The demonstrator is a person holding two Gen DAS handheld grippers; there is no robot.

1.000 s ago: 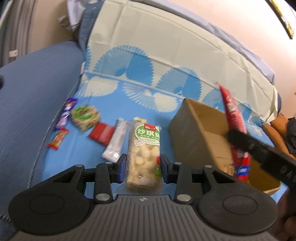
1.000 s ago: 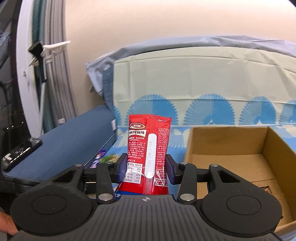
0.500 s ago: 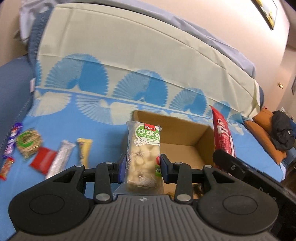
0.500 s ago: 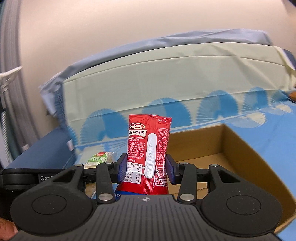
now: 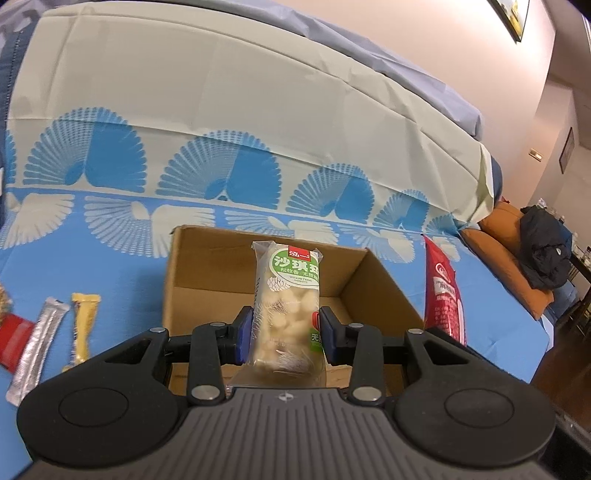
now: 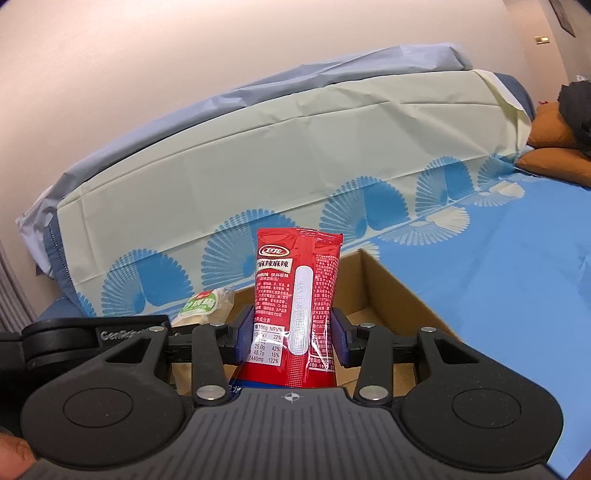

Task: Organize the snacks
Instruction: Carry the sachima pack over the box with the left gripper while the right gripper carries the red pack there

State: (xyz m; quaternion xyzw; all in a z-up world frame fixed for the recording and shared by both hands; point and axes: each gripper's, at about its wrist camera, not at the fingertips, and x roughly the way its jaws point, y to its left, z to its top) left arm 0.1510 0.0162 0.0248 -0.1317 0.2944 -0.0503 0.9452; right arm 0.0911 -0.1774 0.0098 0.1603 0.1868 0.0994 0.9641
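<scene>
Left gripper [image 5: 285,334] clamps green-label snack [image 5: 286,306] upright above cardboard box [image 5: 192,280]; right gripper [image 6: 291,338] clamps red packet [image 6: 295,314] likewise.

Bedspread [image 5: 110,280]: blue, white fan pattern, pale upper band.
Cushion [image 5: 506,236]: orange, at bed's right end.
Clothing [image 5: 546,254]: dark bundle lying on cushion.
Wall [image 6: 184,74]: plain, pale.
Picture [image 5: 511,14]: framed, high on wall.

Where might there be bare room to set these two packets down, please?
Inside the cardboard box, its floor looks bare from wall to wall. The blue cloth right of the box is also free. Left of the box it is crowded: the yellow stick and silver stick lie there.
</scene>
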